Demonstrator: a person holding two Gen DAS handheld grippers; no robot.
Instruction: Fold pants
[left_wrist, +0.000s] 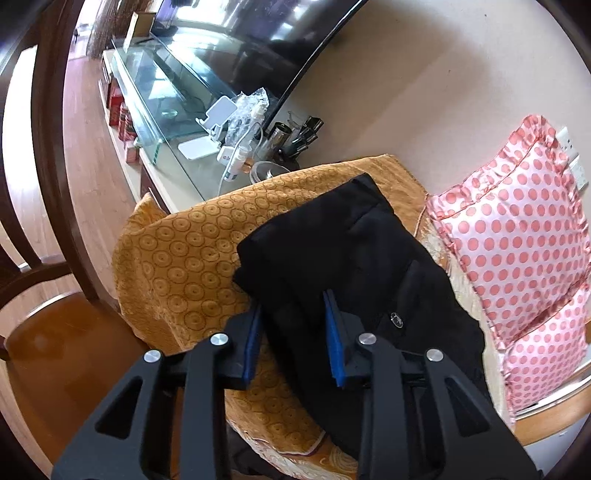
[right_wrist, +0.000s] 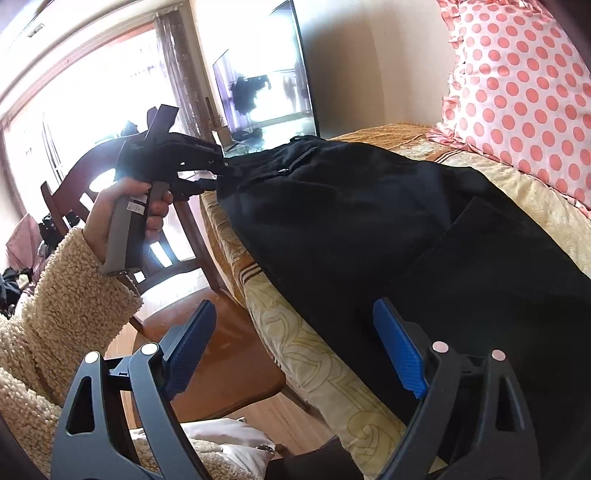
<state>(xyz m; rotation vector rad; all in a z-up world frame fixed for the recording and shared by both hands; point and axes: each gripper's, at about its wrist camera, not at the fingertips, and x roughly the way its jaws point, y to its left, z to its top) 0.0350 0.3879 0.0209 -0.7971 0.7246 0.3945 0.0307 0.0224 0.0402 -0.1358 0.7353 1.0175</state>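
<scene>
We've got the black pants (right_wrist: 369, 221) lying partly folded on the gold-patterned bed cover (left_wrist: 177, 258), next to the polka-dot pillow (left_wrist: 517, 229). L gripper (left_wrist: 293, 306) fingers are parted w/ a bunched pants edge between the pads, not clamped; R gripper (right_wrist: 295, 325) is wide open, holding nothing, at the near edge. For a clean fold we'd prob close L on the full layer stack, pinch w/ R, keep the edge taut.

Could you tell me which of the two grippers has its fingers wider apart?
The right gripper: its fingers gape wide beside the pants, while the left gripper straddles their edge.
</scene>
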